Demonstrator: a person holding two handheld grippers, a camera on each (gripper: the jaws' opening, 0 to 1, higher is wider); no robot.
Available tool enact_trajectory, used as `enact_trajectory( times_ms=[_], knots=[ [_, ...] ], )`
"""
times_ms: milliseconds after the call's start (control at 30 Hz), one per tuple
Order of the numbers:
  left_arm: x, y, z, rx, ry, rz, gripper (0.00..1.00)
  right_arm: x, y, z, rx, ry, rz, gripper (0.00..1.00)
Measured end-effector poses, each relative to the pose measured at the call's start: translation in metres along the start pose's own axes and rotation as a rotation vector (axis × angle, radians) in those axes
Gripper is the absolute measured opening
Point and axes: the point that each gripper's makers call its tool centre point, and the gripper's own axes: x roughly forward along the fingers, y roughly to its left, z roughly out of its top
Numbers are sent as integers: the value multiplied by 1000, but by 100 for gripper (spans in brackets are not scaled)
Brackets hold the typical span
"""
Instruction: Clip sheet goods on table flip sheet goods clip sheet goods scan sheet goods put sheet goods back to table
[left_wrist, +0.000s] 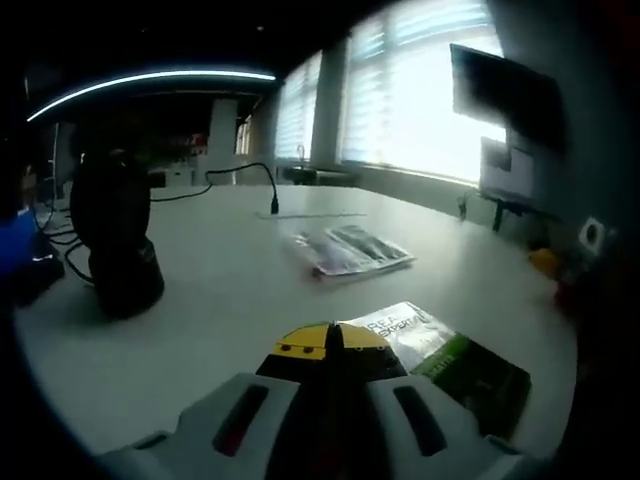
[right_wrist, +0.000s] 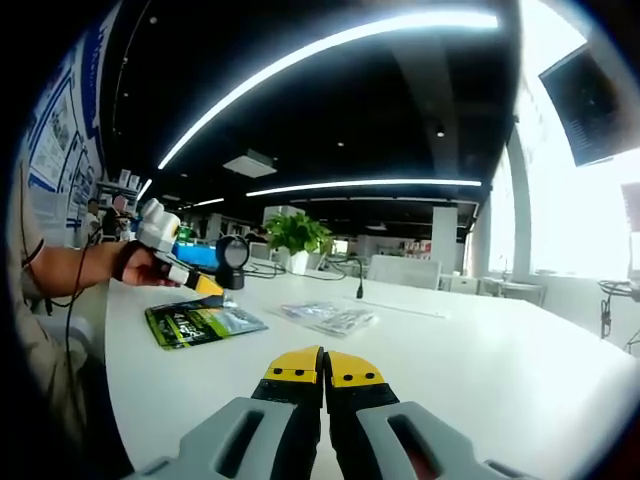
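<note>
We see the flat green and silver foil sachet (left_wrist: 445, 355) lying on the white table (left_wrist: 220, 290), just beyond the tips of the left gripper (left_wrist: 330, 340); in the right gripper view the same glossy sachet (right_wrist: 200, 322) sits near the table's left edge. Farther out lies a second, pale crinkled transparent packet (left_wrist: 350, 250), flat and well apart from the first; the right gripper view shows it (right_wrist: 330, 317) toward the middle of the table.

The left gripper's yellow-tipped jaws are pressed together with nothing between them, its grey and white body low over the table. From the right gripper view we see it held in the person's hand (right_wrist: 135, 262), the forearm reaching in from the left, the gripper hanging just above the green sachet; we cannot tell whether it touches it. The right gripper (right_wrist: 323, 368) hovers over bare table, its yellow tips also closed on nothing.

A rounded black device on a stand (left_wrist: 115, 240) stands at the far left with black cables (left_wrist: 240, 175) trailing across the smooth surface. A leafy potted plant (right_wrist: 297, 238) stands at the far end.
</note>
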Motion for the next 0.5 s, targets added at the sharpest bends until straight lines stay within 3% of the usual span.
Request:
enact_trajectory(
  times_ms=[500],
  knots=[
    [-2, -3, 17, -34, -15, 8, 0, -1, 7, 2, -2, -2, -1, 0]
  ],
)
